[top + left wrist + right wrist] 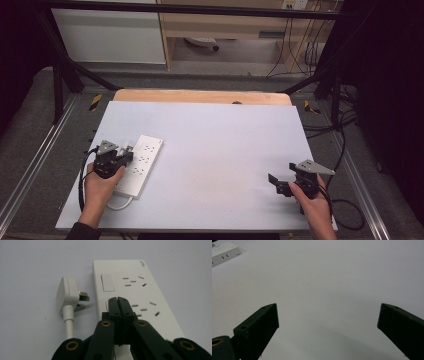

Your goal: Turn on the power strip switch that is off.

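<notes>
While the left claw (117, 300) hovers low over the white power strip (132, 295) at the lower left of the high view, its jaws are pressed together with nothing between them — the tips sit right above a rocker switch on the strip's near half. Just beside the strip's left edge lies a white plug (66, 295), prongs pointing at the strip, its cord running back toward the bottom of the frame. Over at the lower right, the right claw (328, 317) hangs spread wide above the bare tabletop (215, 145), gripping nothing. My guess is a switch press comes next — best done with the closed tips squarely on the rocker, pushing straight down so the strip doesn't skid.
</notes>
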{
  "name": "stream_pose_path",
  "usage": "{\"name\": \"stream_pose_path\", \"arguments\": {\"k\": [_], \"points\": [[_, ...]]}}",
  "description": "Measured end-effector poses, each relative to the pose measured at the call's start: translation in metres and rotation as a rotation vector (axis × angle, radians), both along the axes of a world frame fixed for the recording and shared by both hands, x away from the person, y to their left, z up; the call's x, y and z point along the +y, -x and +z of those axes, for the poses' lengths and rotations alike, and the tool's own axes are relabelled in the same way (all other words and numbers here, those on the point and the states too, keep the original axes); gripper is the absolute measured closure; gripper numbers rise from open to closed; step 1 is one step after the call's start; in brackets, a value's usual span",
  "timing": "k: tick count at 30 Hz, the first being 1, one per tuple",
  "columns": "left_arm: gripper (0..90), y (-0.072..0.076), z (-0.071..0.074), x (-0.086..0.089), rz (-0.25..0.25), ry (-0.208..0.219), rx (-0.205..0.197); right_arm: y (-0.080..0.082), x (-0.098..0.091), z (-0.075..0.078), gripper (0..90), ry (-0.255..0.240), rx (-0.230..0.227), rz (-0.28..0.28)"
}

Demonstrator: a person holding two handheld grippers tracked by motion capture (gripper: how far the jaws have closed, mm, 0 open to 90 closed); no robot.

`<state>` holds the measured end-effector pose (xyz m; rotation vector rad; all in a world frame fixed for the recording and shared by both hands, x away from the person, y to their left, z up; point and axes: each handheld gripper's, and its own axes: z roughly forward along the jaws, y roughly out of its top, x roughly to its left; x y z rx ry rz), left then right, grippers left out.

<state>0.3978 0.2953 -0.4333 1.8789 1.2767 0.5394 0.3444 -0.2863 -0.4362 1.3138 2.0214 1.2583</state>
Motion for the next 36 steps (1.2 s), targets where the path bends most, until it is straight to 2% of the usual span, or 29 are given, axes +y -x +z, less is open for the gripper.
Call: {"name": "stream_pose_path", "arguments": {"k": [36], "points": [[89.9, 0.0002, -0.0012, 0.0005, -0.008, -0.004, 0.004, 0.0004, -0.0001, 0.0002, 4.0, 0.003, -0.003, 0.001]]}}
